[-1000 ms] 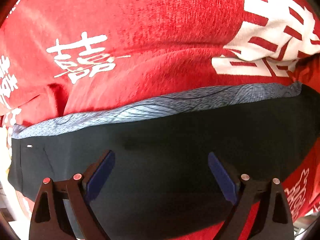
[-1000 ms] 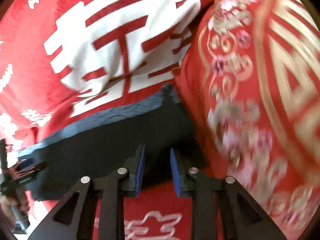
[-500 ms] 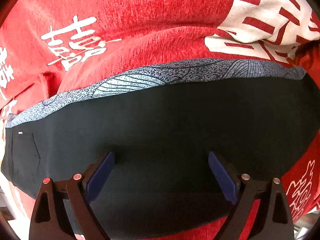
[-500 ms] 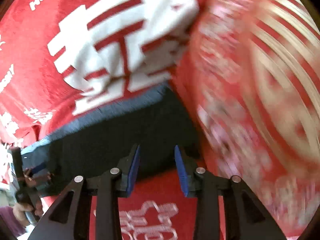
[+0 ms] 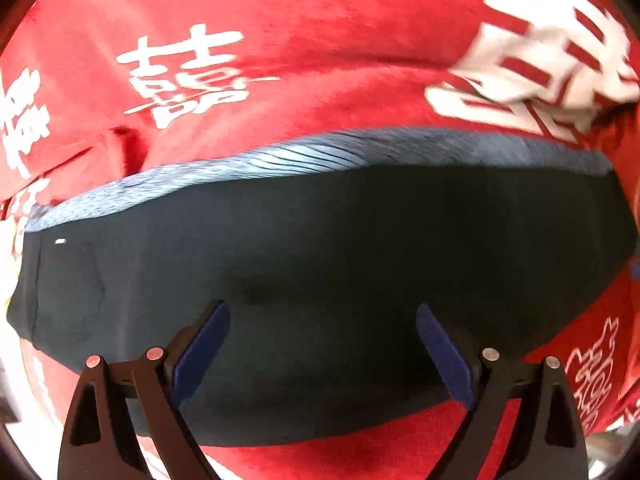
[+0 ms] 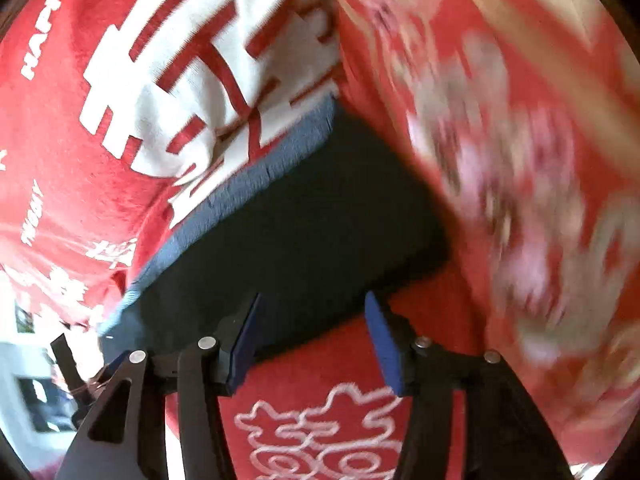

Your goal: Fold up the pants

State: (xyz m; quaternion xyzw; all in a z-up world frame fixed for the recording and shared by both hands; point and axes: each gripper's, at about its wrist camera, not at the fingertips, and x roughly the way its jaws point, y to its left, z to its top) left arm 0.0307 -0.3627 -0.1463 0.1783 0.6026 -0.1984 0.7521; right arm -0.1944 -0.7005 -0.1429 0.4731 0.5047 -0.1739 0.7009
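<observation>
**Dark pants lie crosswise before two released grippers**

Dark navy cloth, the pants (image 5: 320, 264), lies flat on the red blanket (image 5: 280, 40) as a long band with a paler blue patterned strip (image 5: 304, 156) along its far edge. Its long axis runs left to right across the left gripper (image 5: 322, 344), whose jaws stand wide apart over the near half of the cloth, holding nothing. The right gripper (image 6: 312, 332) is spread too, empty, at the band's right-hand end near the corner. The left one looks nearer the middle, so I judge each tong would bite the near edge. The near hem hides under the fingers; the red embroidered cushion (image 6: 520, 160) is smeared by blur.
</observation>
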